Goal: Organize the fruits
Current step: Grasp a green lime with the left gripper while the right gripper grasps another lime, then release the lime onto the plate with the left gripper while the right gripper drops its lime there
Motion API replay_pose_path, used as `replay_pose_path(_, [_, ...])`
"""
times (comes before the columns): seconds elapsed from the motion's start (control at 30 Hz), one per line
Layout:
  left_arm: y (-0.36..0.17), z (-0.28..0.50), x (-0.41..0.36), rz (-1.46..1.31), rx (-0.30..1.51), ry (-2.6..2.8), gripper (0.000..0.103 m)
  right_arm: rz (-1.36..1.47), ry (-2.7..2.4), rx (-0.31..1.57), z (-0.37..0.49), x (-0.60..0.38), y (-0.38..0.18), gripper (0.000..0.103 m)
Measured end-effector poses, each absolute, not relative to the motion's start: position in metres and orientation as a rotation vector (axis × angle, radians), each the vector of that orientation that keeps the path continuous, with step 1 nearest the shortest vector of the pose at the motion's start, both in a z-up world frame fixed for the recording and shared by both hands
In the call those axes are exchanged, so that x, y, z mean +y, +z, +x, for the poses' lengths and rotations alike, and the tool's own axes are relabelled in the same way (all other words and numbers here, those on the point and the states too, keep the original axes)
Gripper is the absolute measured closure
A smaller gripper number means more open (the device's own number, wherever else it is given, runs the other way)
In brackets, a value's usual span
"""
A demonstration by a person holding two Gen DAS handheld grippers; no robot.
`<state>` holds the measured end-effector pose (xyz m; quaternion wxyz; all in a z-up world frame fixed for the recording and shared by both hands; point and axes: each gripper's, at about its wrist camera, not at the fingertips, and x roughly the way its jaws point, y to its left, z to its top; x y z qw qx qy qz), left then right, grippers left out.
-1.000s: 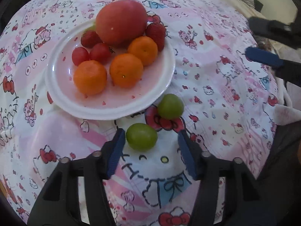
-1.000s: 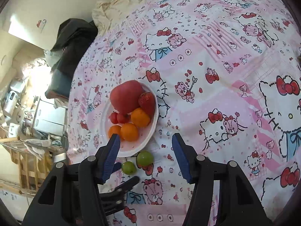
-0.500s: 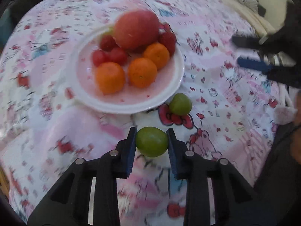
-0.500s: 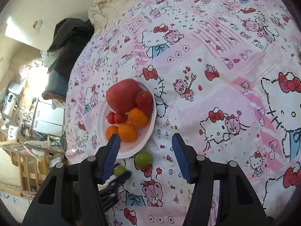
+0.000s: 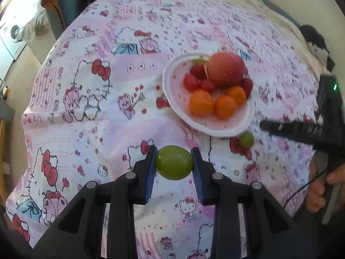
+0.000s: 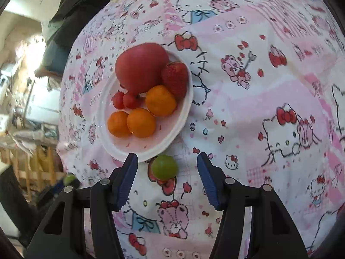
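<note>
Between the blue pads of the left gripper [image 5: 173, 165] sits a small, smooth, round green fruit [image 5: 173, 162], clamped across its widest part and lifted clear of the pink-and-white cartoon-print cloth [image 5: 107, 112]. The jaws have just been closing, and the fruit is now pinched between them. It looks light, firm and glossy, so I judge it likely to squirt out if squeezed off-centre; a hold across the middle, as now, suits it best, with only modest pressure lest the skin bruise.

A second small green fruit [image 6: 164, 167] lies on the cloth just beside the near rim of the white round plate [image 6: 183, 116], apparently touching or almost touching it. The right gripper [image 6: 167, 178] hangs above it with its jaws apart and gripping nothing; the fruit shows between the two pads, nearer the left one, so a slight shift would centre it. The same care applies: take it at its widest part.

The plate already carries a large red round fruit [image 6: 140, 67], a strawberry [image 6: 175, 78], three oranges [image 6: 141, 122] and small red tomatoes [image 6: 126, 100], leaving bare room towards its near edge.
</note>
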<state>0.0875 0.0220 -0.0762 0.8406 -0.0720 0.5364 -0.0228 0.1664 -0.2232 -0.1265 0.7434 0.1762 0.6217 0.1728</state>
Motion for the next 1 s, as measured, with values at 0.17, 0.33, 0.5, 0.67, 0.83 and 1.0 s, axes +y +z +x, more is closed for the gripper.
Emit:
replay_pose_path(0.17, [-0.074, 0.091, 0.02, -0.167, 1.117, -0.057, 0.075, 0.323, 0.414, 1.409, 0.162, -0.209, -0.14, 0.043])
replay_pose_path(0.33, [-0.074, 0.092, 0.015, -0.162, 1.12, -0.073, 0.075, 0.219, 0.423, 1.429, 0.161, -0.187, -0.15, 0.043])
replay_pose_path(0.5, [-0.074, 0.092, 0.014, -0.16, 1.115, -0.076, 0.075, 0.083, 0.416, 1.405, 0.158, -0.17, -0.153, 0.044])
replay_pose_path(0.67, [-0.075, 0.093, 0.013, -0.151, 1.113, -0.07, 0.075, 0.0, 0.42, 1.388, 0.155, -0.162, -0.152, 0.063])
replay_pose_path(0.83, [-0.081, 0.096, 0.015, -0.128, 1.103, -0.054, 0.075, 0.027, 0.426, 1.388, 0.154, -0.166, -0.148, 0.068])
replay_pose_path(1.0, [-0.084, 0.095, 0.016, -0.096, 1.088, -0.036, 0.075, 0.06, 0.454, 1.364, 0.146, -0.17, -0.135, 0.069])
